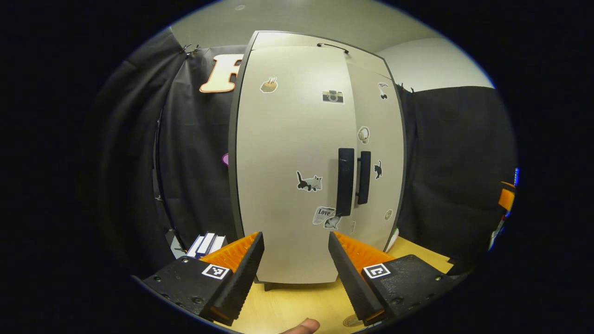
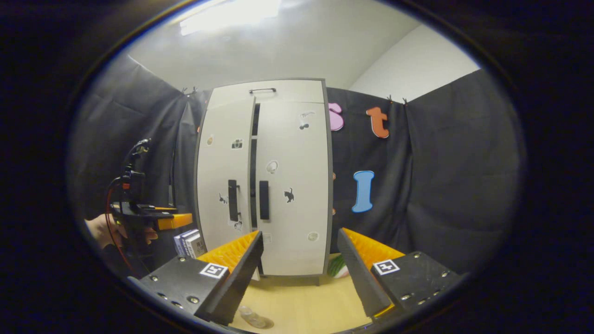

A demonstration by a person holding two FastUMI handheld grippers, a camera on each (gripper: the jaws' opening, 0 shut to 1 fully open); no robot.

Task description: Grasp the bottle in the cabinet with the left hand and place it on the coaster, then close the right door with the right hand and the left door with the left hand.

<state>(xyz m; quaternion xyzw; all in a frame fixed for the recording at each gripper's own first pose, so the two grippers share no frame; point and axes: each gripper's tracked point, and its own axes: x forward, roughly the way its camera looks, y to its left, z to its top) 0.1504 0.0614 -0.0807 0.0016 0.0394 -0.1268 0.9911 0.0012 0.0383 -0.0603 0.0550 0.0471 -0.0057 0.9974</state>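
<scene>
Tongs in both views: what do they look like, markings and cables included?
Each pair of tongs, left and right, has two wedge-shaped fingers with ribbed inner faces on black screwed blocks, each block carrying a square black-and-white marker. In the right gripper view the left tool appears farther off, with a red cable looping beside it.

left gripper [image 1: 296, 257]: jaws spread, empty | right gripper [image 2: 300, 260]: jaws spread, empty | hand [image 2: 107, 230] grips left gripper's handle

Black cloth [image 2: 441, 176] hangs as the booth's wall on every side, clipped up along its top edge. Above it rise a pale plain wall [image 2: 417, 65] and a ceiling with a bright light panel [image 2: 232, 14]. Below lies a light wooden worktop [image 2: 301, 301].
</scene>
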